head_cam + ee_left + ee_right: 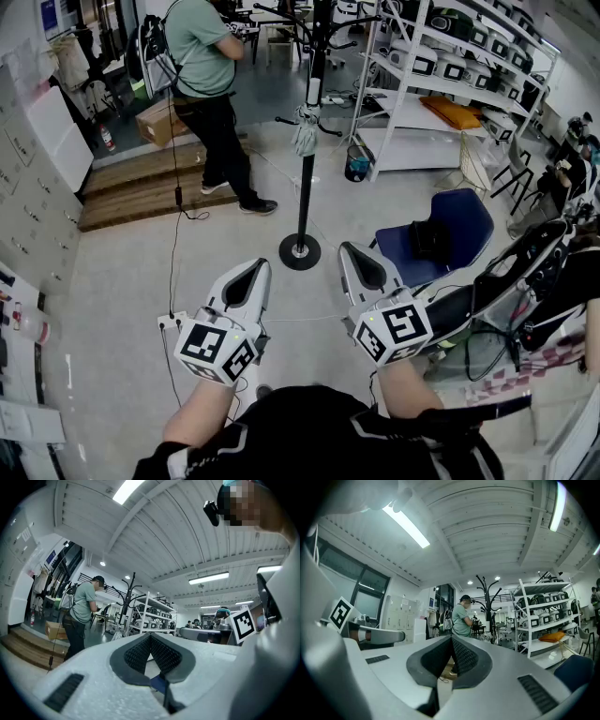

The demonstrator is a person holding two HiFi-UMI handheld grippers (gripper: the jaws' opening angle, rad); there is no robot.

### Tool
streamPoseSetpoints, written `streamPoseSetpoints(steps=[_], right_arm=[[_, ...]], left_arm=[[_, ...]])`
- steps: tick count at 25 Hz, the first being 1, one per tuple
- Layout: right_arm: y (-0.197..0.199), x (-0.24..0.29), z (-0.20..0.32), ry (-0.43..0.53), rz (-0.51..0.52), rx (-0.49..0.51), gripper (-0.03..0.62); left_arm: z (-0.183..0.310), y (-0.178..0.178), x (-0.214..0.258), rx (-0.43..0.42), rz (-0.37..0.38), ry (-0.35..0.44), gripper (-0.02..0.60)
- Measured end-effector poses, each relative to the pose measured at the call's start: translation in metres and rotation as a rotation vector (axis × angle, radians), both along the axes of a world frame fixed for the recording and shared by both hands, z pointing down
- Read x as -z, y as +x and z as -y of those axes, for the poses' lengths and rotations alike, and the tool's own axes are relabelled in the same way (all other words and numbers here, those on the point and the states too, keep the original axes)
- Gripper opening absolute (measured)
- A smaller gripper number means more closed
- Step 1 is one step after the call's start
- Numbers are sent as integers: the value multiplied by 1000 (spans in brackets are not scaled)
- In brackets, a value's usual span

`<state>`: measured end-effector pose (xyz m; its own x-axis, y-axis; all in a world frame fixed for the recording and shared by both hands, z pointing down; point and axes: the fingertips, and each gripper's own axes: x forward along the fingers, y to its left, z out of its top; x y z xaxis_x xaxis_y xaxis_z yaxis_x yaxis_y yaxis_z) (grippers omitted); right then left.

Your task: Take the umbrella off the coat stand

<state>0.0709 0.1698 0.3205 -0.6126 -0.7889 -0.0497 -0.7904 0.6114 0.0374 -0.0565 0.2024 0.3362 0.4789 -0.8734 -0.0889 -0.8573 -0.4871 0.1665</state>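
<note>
One person (208, 66) in a green shirt stands at far left beside one cardboard box (159, 121) and two wooden steps (141, 183). Of the two white plastic grippers with marker cubes, the left gripper (257, 267) has its ribbed dark pads pressed together with nothing between them. One black coat stand (304, 187), a thin pole on a round base, rises at centre. One folded grey-green umbrella (306, 131) hangs limp against its pole, well apart from both grippers; its handle is hard to make out. The right gripper (348, 251) is likewise closed and empty. One blue chair (459, 220) is partly hidden behind it, below one white metal shelf rack (450, 66).
</note>
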Motion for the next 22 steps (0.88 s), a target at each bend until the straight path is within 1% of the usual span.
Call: streamPoseSetpoints(steps=[5,10,13,16,22], right_arm=[[0,-2,-1,-10,10,-16,3],[-9,-5,-4,-5,7,-21,3],[-14,-6,-6,-17,22,-1,3],[-25,-7,-8,-24,21,3,3],[-53,-11,-11,-27,25,-28,3]], left_arm=[[1,3,-5,-20,-11,-15,11],[-2,-3,-11,-26,-16,-17,11],[-2,-6,-16,-26,-24,-26,11],[-4,-16,-19,-33,-34,-37,11],[-7,-42,-26,-68,-42,-45,11]])
